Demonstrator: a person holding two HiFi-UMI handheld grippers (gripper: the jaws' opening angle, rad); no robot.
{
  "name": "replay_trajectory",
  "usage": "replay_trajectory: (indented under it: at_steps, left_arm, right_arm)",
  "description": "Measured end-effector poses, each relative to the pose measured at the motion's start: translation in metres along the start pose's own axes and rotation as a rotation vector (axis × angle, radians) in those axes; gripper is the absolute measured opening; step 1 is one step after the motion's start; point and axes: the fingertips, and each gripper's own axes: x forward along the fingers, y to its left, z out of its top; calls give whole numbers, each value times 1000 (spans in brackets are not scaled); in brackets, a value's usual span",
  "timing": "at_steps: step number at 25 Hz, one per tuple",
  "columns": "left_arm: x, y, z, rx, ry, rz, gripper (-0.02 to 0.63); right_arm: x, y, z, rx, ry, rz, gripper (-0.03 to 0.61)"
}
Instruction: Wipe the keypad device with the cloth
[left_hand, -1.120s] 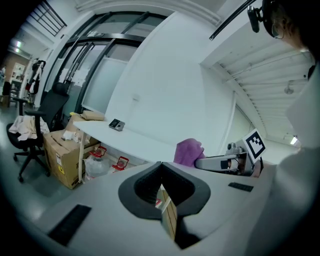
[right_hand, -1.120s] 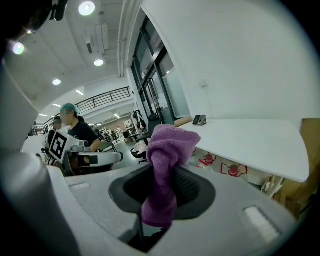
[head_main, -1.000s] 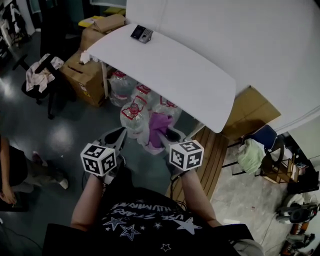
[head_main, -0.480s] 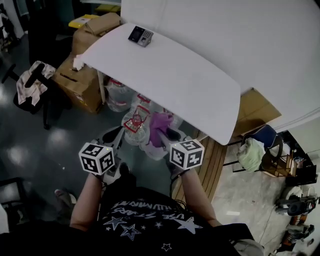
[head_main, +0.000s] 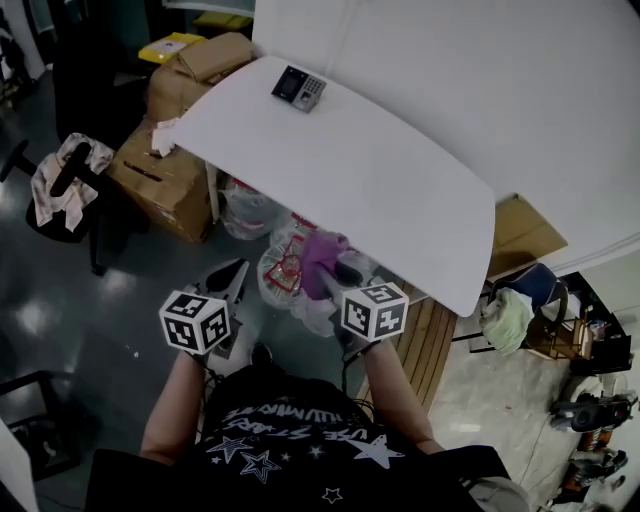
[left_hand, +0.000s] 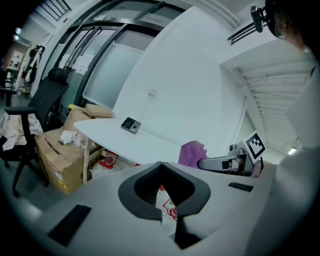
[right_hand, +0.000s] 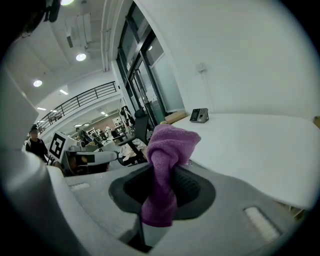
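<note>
The dark keypad device (head_main: 299, 88) sits at the far end of the white table (head_main: 380, 190), well ahead of both grippers. It also shows small in the left gripper view (left_hand: 131, 125) and in the right gripper view (right_hand: 200, 115). My right gripper (head_main: 335, 268) is shut on a purple cloth (head_main: 322, 252), which stands up bunched between the jaws (right_hand: 165, 170). It hangs just short of the table's near edge. My left gripper (head_main: 230, 272) is beside it, lower left, with its jaws together and nothing between them (left_hand: 161, 167).
Large water bottles (head_main: 285, 272) lie under the table's near edge. Cardboard boxes (head_main: 165, 165) stack at the table's left end, and a chair with a draped rag (head_main: 65, 180) stands further left. A wooden pallet (head_main: 425, 325) and a blue chair with green cloth (head_main: 505, 310) are at right.
The table and keypad device have shifted right and nearer in the head view. A person at the left edge is out of view now. Both grippers keep their pose and hold.
</note>
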Motion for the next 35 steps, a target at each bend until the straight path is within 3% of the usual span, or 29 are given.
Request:
replay_trajectory:
  at_steps: [10,21,35]
  left_arm:
    - [2,51,21,-12,-6,7,6]
    - [9,84,35,-29,-21,55,6]
    - [56,146,100,11,-36,98,6]
  right_arm:
    - [51,13,21,-4,9,2,100]
    - [88,-5,45,3,3,10,100]
    - [172,-42,113,28,-47,45,100]
